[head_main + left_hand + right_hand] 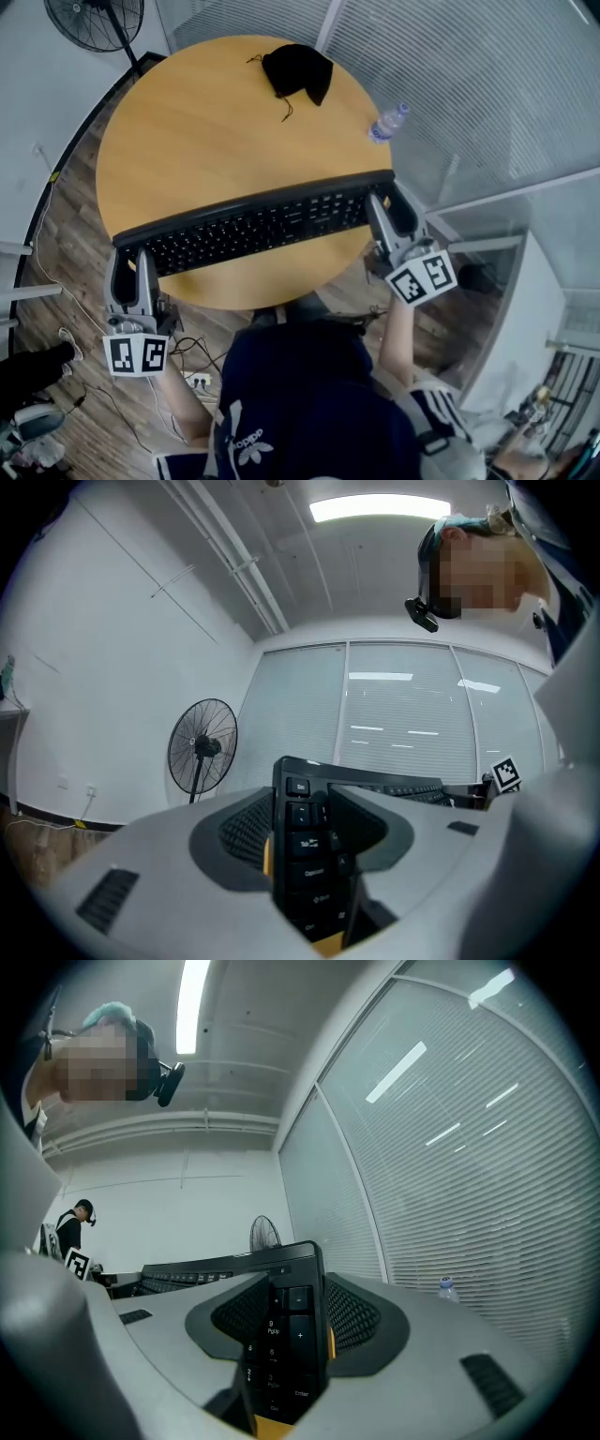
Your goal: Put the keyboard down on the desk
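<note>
Item: one black keyboard point(253, 225), spanning the near half of the round wooden worktop point(187, 131), level; contact with the worktop cannot be told. Holders: two grippers. The left gripper point(131, 255), at the worktop's near-left rim, has its jaws clamped on the Esc-key end. The right gripper point(389, 200), at the near-right rim, has its jaws clamped on the numeric-pad end. Step judged: set-down in hand, release not yet made. Next move calls for lowering both ends evenly until the keyboard lies flat, then parting both pairs of jaws. Also: one black pouch point(298, 70) at the worktop's far side, one water bottle point(386, 123) at its right rim, and one standing fan point(97, 21) beyond its far-left.
</note>
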Action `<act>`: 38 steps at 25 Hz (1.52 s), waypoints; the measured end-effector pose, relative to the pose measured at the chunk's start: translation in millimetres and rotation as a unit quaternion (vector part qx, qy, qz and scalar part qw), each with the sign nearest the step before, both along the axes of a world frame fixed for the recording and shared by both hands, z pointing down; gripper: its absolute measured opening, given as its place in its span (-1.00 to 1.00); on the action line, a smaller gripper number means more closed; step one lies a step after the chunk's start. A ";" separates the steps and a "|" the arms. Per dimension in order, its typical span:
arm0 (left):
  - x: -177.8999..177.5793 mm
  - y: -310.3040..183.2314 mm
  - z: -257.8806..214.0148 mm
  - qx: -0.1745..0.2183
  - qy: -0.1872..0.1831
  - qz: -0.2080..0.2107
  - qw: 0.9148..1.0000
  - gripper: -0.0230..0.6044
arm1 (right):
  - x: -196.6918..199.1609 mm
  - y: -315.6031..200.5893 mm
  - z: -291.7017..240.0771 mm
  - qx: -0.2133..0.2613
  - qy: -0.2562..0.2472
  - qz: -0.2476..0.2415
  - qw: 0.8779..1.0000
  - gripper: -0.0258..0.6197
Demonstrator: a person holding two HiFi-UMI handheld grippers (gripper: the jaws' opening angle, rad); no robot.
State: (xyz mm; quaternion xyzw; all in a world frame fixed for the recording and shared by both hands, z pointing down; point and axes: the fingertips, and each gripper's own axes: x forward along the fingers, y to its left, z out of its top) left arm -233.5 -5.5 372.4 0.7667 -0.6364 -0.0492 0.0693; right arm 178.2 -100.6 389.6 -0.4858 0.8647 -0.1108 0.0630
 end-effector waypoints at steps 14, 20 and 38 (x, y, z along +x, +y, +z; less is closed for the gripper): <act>3.2 -0.5 1.8 -0.060 -0.001 -0.002 0.998 -0.33 | 1.6 -1.5 8.0 -0.049 0.005 -0.004 0.999 -0.38; 4.8 3.4 1.4 -0.064 -0.006 -0.007 0.998 -0.33 | 1.3 -3.2 7.6 -0.048 0.009 -0.013 0.999 -0.38; 5.3 4.4 17.1 -0.116 0.003 -0.027 0.993 -0.33 | -2.6 -11.2 18.4 -0.098 0.031 -0.028 0.994 -0.38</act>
